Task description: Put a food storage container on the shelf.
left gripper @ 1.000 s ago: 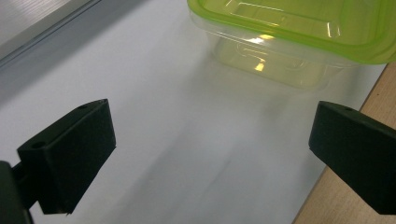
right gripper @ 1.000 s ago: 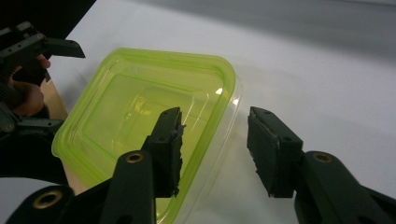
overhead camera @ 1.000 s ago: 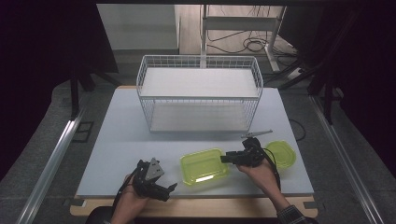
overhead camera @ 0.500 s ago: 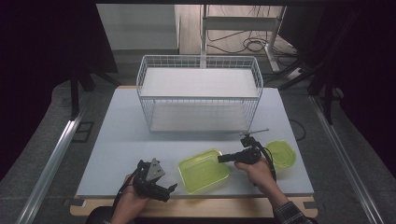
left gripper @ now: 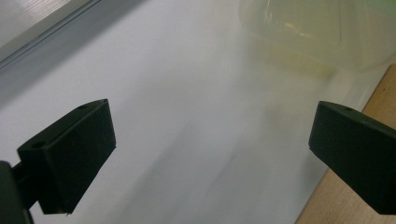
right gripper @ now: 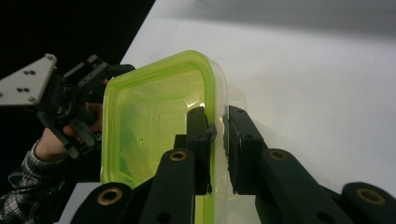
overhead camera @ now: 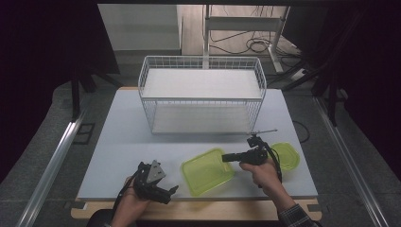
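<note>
Green container (overhead camera: 207, 170) sits on the table (overhead camera: 118, 142) near its front edge, at 6 o'clock from the wire basket (overhead camera: 202, 94). Right gripper (overhead camera: 227, 157), jaws just closing, clamps the container's rim (right gripper: 211, 116) at its 3 o'clock side. Left gripper (overhead camera: 171, 191), at the container's 8 o'clock, holds its jaws wide apart around nothing. Green lid (overhead camera: 287, 156) lies at 3 o'clock.

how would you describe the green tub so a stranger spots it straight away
Start at the white wire basket on the table, then come toward the near edge. The green tub lies there, its rim clamped in the right gripper. Unlike the flat green lid beside it, it is deep.
</note>
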The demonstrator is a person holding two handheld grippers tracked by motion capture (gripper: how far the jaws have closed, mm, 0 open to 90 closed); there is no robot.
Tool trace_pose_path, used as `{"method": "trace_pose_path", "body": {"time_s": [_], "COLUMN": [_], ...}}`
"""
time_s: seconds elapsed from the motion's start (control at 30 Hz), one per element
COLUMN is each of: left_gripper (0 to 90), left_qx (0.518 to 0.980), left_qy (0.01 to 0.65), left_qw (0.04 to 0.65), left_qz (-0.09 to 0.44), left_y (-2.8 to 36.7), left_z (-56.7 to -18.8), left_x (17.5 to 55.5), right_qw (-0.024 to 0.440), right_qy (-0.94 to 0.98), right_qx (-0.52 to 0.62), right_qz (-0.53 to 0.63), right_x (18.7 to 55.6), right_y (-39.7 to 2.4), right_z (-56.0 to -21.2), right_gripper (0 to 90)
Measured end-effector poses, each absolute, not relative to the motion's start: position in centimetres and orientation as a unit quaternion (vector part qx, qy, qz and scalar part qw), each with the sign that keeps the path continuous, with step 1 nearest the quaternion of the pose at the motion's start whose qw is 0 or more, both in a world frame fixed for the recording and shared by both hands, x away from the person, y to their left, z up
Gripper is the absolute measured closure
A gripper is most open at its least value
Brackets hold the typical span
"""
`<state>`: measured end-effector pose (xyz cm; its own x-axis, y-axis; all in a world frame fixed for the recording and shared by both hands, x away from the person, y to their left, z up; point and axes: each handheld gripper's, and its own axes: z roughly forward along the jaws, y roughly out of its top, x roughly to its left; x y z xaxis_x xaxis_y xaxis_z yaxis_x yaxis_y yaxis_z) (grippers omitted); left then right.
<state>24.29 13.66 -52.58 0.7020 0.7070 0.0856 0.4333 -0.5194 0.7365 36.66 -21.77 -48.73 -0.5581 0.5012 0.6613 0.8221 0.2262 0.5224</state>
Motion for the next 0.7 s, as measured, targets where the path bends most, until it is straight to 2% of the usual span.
{"method": "trace_pose_path", "body": {"time_s": [0.33,0.7], "left_gripper": [0.3,0.3], "left_qx": [0.852,0.853], "left_qy": [0.335,0.338], "left_qw": [0.354,0.349], "left_qz": [0.192,0.191], "left_y": [13.7,13.9], "left_z": [-52.6,-52.6], "left_x": [24.3,24.1], "right_qw": [0.175,0.160], "right_qy": [-0.746,-0.733], "right_qx": [-0.437,-0.431], "right_qz": [-0.470,-0.501], "right_x": [36.9,37.6], "right_y": [-22.7,-22.9], "right_z": [-47.7,-44.8], "right_gripper": [79.6,79.6]}}
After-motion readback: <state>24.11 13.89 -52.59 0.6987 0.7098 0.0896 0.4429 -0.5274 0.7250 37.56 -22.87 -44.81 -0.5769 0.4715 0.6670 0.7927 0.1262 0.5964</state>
